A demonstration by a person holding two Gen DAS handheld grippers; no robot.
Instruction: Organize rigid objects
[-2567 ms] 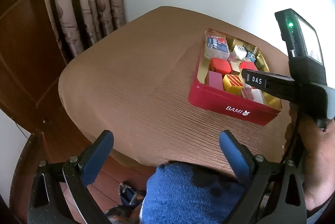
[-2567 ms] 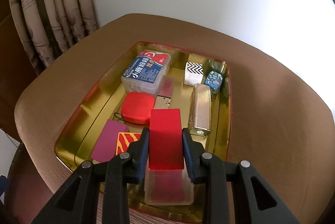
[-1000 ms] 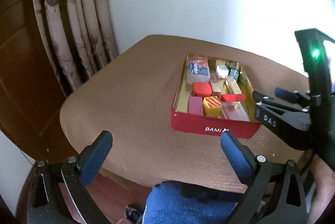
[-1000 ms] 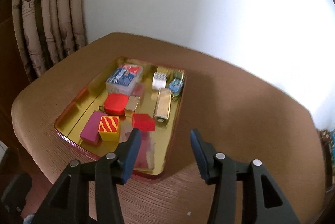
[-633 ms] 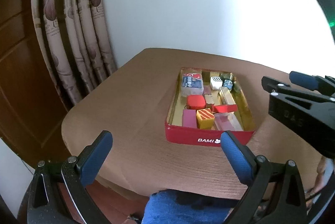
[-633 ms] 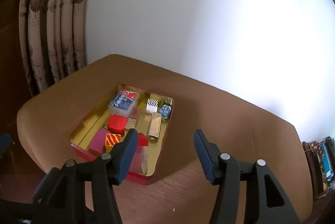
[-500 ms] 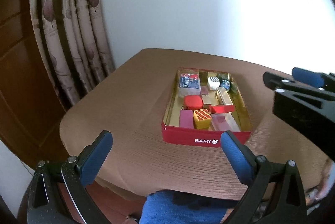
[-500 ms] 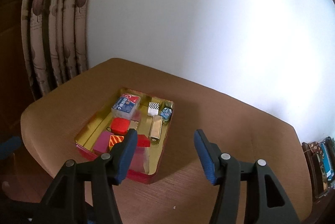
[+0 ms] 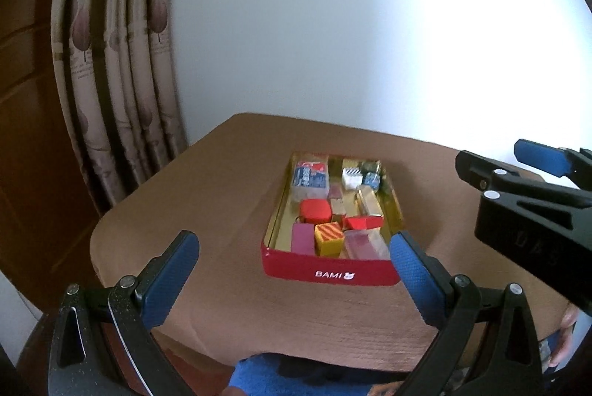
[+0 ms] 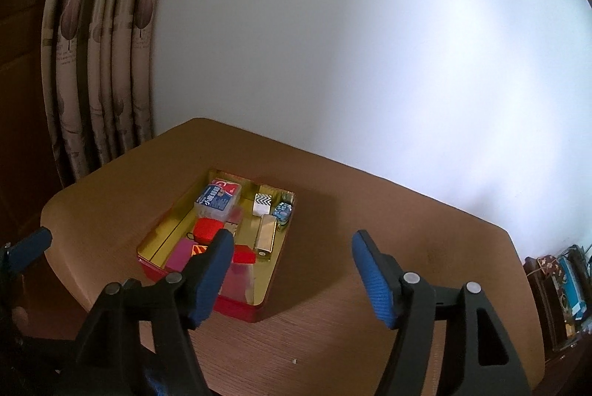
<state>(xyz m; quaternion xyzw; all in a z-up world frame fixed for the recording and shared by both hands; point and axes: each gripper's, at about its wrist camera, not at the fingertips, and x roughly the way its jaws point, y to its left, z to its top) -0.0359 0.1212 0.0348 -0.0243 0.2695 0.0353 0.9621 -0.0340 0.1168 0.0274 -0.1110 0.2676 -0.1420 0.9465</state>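
A red tin (image 9: 333,273) marked BAMI, gold inside, sits on the brown table (image 9: 207,211). It holds several small objects: a blue and red box (image 9: 310,177), a red case (image 9: 314,211), a purple block (image 9: 302,237), a yellow striped block (image 9: 328,239), a red block (image 9: 363,222) and a gold bar (image 9: 369,203). The tin also shows in the right wrist view (image 10: 236,305). My left gripper (image 9: 292,272) is open and empty, well back from the tin. My right gripper (image 10: 292,279) is open and empty, above the table to the tin's right.
Patterned curtains (image 9: 118,63) hang at the left against a white wall. Dark wood panelling stands further left. A blue cloth (image 9: 296,375) lies under the table's near edge. A shelf with small items (image 10: 558,288) is at the far right.
My right gripper let go of the red block in the tin, opened, and drew back and up. Both grippers have pulled away from the tin.
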